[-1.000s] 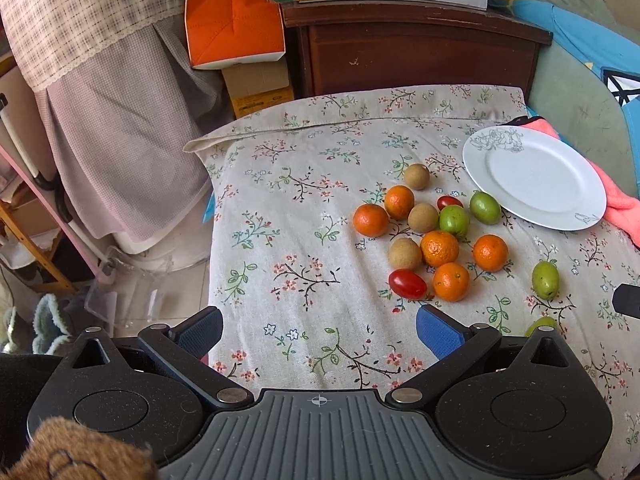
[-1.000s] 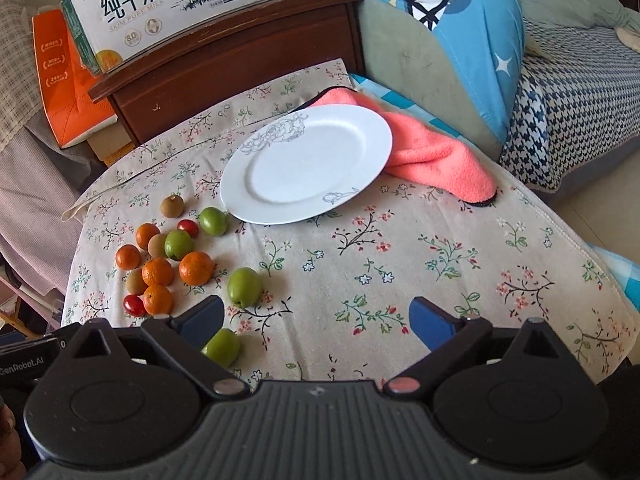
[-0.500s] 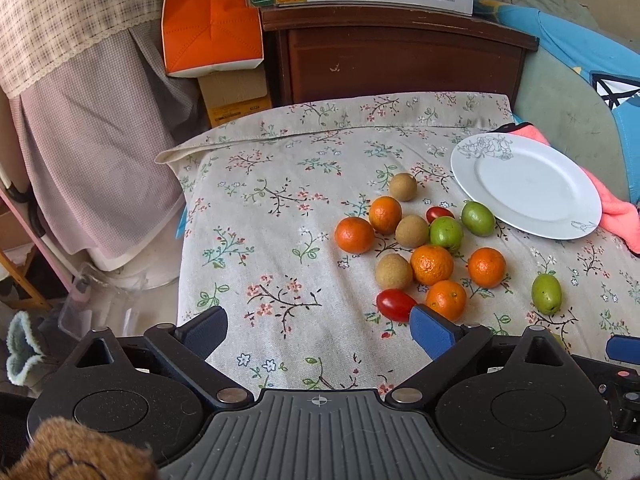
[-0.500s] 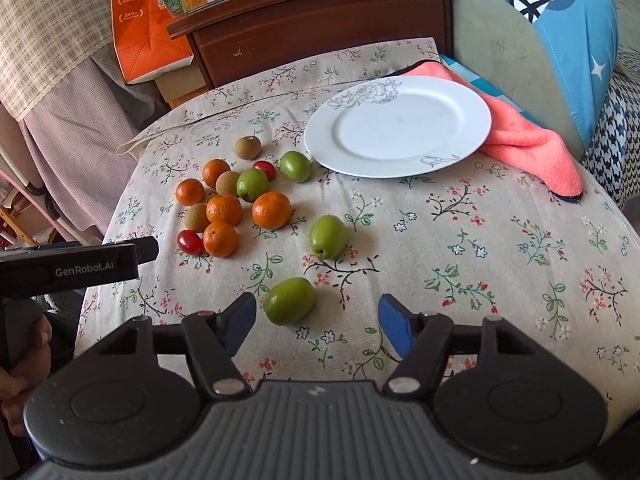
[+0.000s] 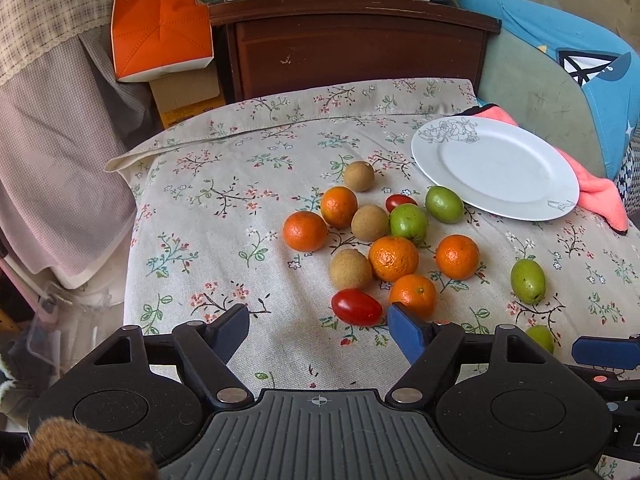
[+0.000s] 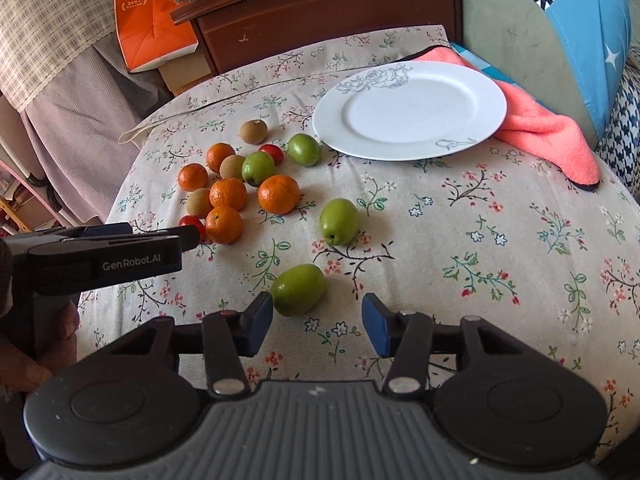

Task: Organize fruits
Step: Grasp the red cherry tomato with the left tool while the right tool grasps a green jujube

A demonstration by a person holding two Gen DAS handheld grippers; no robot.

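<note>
Right gripper: jaws wide apart, holding nothing; a smooth green fruit lies just ahead between the pads, nearer the left one. Left gripper: jaws wide apart, unloaded, behind a glossy red tomato. Oranges cluster beyond on the floral cloth, beside a bare white plate.

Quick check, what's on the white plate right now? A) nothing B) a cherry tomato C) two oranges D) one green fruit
A: the plate is bare, and all the fruit, such as the nearest green fruit in front of the open right tool, lies on the floral cloth.
</note>
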